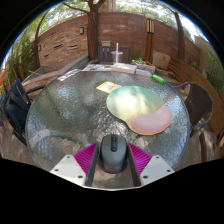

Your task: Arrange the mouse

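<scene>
Item: dark grey mouse (pixel 112 153), lying lengthwise between the magenta pads (pixel 139 160) of the hand-held gripper (pixel 112 162), whose fingers sit close against its two sides in what appears to be a grip, above the near edge of a round glass table (pixel 65 110). Further items on the table: an oval mouse mat (pixel 140 108) in pale green shading to pink, lying beyond the fingers and apart from the mouse, with a yellow note (pixel 107 88) touching its far edge. Setting: outdoor patio, brick wall (pixel 70 45) behind, dark chairs (pixel 15 105) at the sides of the table.
</scene>
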